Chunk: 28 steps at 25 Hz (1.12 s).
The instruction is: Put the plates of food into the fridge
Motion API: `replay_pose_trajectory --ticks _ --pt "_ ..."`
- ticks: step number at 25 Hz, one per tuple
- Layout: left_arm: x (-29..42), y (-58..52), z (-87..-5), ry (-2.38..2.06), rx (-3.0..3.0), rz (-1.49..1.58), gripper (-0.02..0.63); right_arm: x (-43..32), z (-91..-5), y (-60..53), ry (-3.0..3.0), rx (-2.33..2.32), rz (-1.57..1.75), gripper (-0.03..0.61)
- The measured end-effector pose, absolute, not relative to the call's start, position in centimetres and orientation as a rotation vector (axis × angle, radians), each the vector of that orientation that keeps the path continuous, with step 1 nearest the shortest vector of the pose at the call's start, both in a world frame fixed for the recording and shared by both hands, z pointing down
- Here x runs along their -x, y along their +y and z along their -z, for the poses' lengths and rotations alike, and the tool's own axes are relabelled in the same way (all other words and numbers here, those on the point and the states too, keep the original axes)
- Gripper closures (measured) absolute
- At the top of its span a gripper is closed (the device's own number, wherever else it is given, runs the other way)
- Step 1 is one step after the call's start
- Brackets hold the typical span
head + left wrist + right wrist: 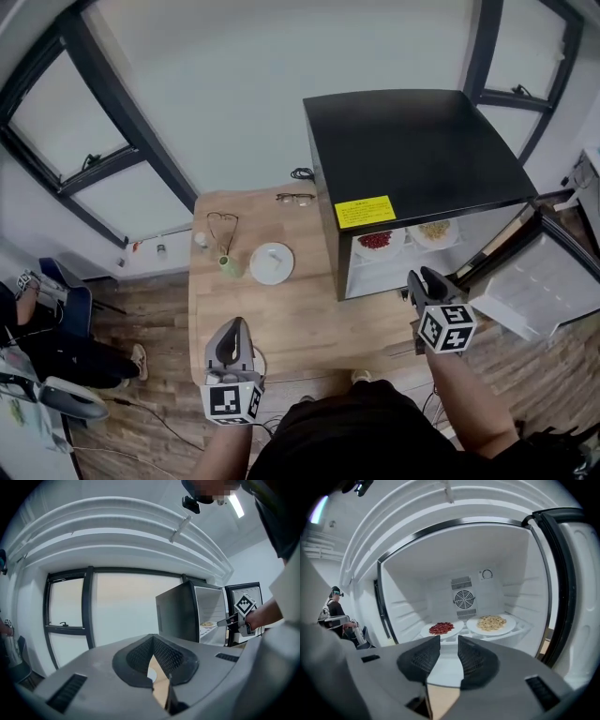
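My right gripper (449,639) hangs before the open black mini fridge (412,150), jaws a narrow gap apart with nothing between them. My left gripper (152,638) is over the pale wooden table (281,323), tips pressed together and empty. On the fridge's white shelf sit the round white plate of red food (442,628) and, just beside it, the round white plate of pale yellow food (491,622). One more round white plate (272,263) lies on the table (whether it carries food I cannot tell). If it goes in, I'd grip its rim firmly, carry it level, and keep clear of the white-lined fridge door (539,281) and both shelved plates.
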<state>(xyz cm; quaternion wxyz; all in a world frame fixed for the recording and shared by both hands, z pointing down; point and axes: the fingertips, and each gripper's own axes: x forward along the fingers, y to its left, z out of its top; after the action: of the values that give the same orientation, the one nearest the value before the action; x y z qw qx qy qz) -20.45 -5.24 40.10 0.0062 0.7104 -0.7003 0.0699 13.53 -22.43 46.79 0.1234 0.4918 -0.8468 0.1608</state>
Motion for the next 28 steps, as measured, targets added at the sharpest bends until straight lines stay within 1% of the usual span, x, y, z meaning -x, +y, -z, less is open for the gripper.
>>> replay_pose_trajectory --ticks 7,14,20,28 --pt "25.8 1.1 -40.6 -2.293 -2.079 -0.203 0.611 -5.7 -48.1 -17.5 -2.581 -1.207 -0.529 0.445" --pt "29.9 6.5 -42.0 -2.358 -1.954 -0.186 0.611 4.4 -49.6 -10.7 -2.739 -0.762 -0.544 0.445" --pt "33.0 10.6 -43.2 -2.394 -1.871 -0.174 0.611 9.4 -52.9 -6.5 -2.685 -0.640 -0.609 0.445" --pt "37.0 16.5 -44.1 -2.432 -1.785 -0.184 0.611 14.4 -56.7 -1.2 -2.632 -0.562 -0.780 0.445"
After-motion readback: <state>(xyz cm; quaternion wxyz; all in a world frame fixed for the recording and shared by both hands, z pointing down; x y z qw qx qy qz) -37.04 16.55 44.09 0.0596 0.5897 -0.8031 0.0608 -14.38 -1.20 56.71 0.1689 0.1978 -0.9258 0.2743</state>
